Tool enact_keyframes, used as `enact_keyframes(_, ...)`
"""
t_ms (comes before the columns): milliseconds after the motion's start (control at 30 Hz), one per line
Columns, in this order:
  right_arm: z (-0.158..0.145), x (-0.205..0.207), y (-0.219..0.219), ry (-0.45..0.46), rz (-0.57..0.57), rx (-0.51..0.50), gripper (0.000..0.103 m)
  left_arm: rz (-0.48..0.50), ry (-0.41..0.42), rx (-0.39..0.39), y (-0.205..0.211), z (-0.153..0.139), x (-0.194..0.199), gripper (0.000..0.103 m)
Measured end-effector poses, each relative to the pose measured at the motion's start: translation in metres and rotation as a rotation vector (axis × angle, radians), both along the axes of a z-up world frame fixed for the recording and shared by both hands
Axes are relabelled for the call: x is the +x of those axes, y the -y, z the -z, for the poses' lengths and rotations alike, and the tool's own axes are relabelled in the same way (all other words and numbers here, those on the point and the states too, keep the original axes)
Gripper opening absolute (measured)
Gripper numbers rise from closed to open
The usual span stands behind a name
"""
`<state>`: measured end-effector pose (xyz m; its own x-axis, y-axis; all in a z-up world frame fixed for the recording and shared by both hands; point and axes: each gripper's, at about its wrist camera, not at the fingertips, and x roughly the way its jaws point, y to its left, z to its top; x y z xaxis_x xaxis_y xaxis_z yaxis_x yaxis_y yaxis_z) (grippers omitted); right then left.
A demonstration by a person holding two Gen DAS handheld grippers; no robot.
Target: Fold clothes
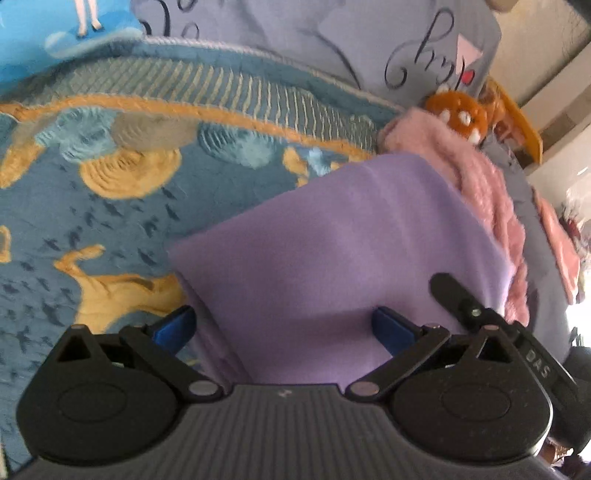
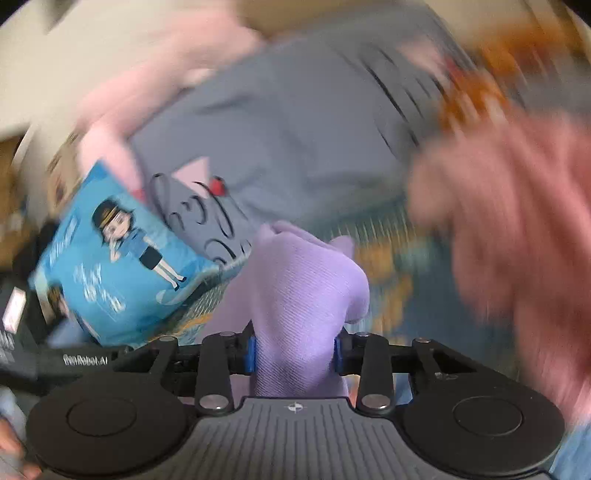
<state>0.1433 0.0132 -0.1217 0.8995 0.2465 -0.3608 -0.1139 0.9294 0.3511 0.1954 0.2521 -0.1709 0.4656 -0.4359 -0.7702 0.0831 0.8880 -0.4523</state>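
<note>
One lilac garment [image 1: 332, 236], smooth fine-knit cloth, lies in flat folded layers on your blue and yellow quilted bedspread [image 1: 92, 229], its straight folded edge toward the left of the left wrist view; your left gripper [image 1: 284, 328] stands wide open over the near end of it, blue pads [image 1: 177, 326] clear on either side, nothing gripped. Your right gripper [image 2: 294, 354] is clamped on a bunched fold of the same lilac garment [image 2: 306, 295]; both blue pads [image 2: 251, 354] press into the ribbed weave, cloth rising in a soft hump above them. One fluffy pink item [image 1: 476, 177] lies against the garment's far right edge; one orange plush toy [image 1: 458, 110] with white spots lies beyond it. One grey-blue sheet [image 1: 295, 33] with dark scrollwork covers the back; one blue cushion [image 2: 122, 254] with a cartoon figure lies at the bedspread's far edge. Open bedspread lies left of the garment; the right side is crowded; the right wrist view is heavily blurred.
</note>
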Motion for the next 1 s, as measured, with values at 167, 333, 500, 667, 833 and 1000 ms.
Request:
enact_keyframes(167, -0.041, 0.008, -0.031, 0.192, -0.059, -0.445, 0.034, -0.099, 0.026, -0.034, -0.035, -0.012, -0.004, 0.103)
enact_keyframes(333, -0.030, -0.022, -0.072, 0.402, -0.323, -0.989, 0.034, -0.202, 0.044, -0.092, -0.074, -0.021, -0.006, 0.103)
enact_keyframes(500, 0.005, -0.079, -0.112, 0.494, -0.706, -1.209, 0.034, -0.295, 0.078, -0.038, -0.109, -0.034, -0.019, 0.103)
enact_keyframes(667, 0.029, -0.114, -0.126, 0.471, -0.976, -1.266, 0.036, -0.354, 0.063, -0.006, -0.136, -0.037, -0.040, 0.103)
enact_keyframes(833, 0.020, -0.121, -0.119, 0.445, -1.080, -1.234, 0.046, -0.372, 0.087, -0.005, -0.145, -0.048, -0.059, 0.103)
enact_keyframes(1000, -0.009, -0.134, -0.087, 0.435, -1.122, -1.111, 0.049, -0.274, 0.054, 0.057, -0.113, -0.047, -0.070, 0.103)
